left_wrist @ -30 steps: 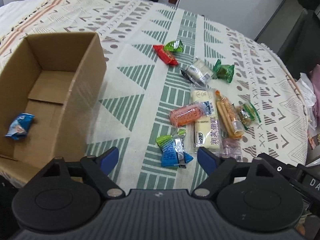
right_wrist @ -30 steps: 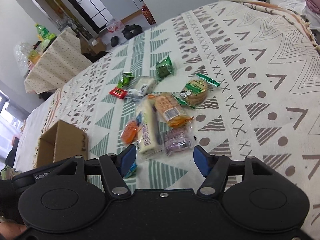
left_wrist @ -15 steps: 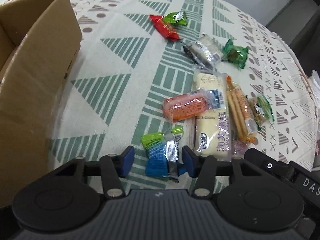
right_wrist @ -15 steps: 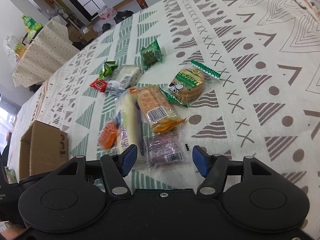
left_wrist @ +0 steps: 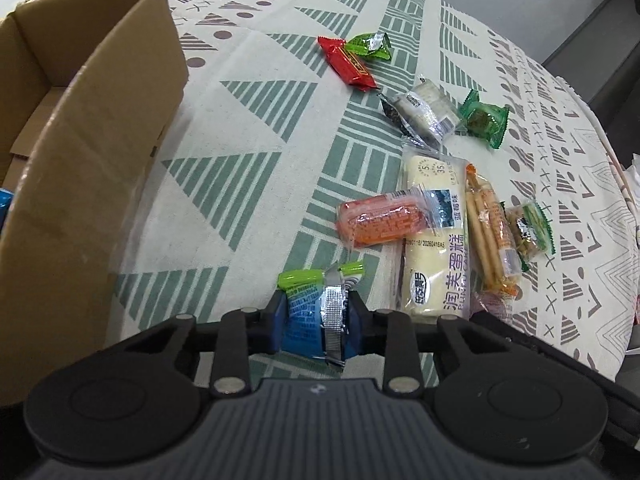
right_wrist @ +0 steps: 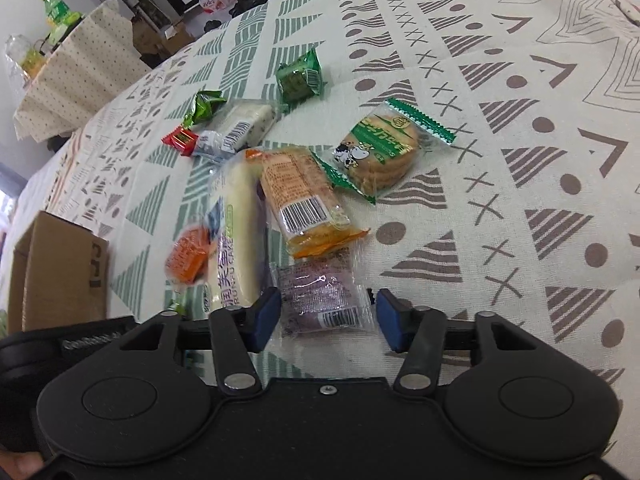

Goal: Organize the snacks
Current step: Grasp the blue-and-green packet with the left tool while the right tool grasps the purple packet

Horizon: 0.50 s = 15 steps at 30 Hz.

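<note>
My left gripper (left_wrist: 318,326) is shut on a blue and green snack packet (left_wrist: 316,312) that lies on the patterned cloth. An open cardboard box (left_wrist: 80,152) stands just to its left. My right gripper (right_wrist: 326,314) is open, its jaws on either side of a purple snack packet (right_wrist: 320,300) on the cloth. Ahead lie an orange packet (left_wrist: 380,220), a long cake packet (left_wrist: 436,240), a biscuit-stick packet (right_wrist: 300,200) and a round cookie packet (right_wrist: 380,152).
Further back lie a red packet (left_wrist: 348,64), a light green one (left_wrist: 370,46), a silver one (left_wrist: 424,114) and a dark green one (left_wrist: 484,120). A blue packet edge (left_wrist: 3,200) shows inside the box. The table edge drops off at right (left_wrist: 616,184).
My left gripper moved forward and down and closed on the blue and green packet. My right gripper moved forward and lower until its open jaws straddle the purple packet.
</note>
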Each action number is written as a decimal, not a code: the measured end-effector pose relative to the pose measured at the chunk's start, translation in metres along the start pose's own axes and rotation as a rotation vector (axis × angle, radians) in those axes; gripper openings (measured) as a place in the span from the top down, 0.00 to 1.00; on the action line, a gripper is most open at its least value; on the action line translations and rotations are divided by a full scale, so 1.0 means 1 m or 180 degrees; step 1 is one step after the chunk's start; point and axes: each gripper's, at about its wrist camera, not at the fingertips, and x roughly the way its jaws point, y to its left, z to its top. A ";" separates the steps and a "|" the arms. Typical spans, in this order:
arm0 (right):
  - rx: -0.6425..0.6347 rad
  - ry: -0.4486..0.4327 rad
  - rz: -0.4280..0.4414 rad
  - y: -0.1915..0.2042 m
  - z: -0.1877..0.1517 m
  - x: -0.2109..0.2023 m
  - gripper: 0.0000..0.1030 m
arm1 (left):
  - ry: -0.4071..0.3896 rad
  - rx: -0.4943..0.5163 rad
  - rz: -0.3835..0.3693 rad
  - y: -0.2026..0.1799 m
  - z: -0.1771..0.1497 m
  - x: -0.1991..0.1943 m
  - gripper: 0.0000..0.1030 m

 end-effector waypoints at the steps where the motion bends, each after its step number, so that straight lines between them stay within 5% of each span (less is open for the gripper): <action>1: -0.0009 0.0003 -0.0002 0.000 -0.001 0.000 0.62 | -0.0017 0.0009 -0.0006 0.000 -0.001 -0.003 0.71; 15: 0.0020 -0.0371 0.0225 0.011 -0.008 -0.050 0.70 | -0.0372 0.0055 -0.0166 0.009 -0.011 -0.066 0.71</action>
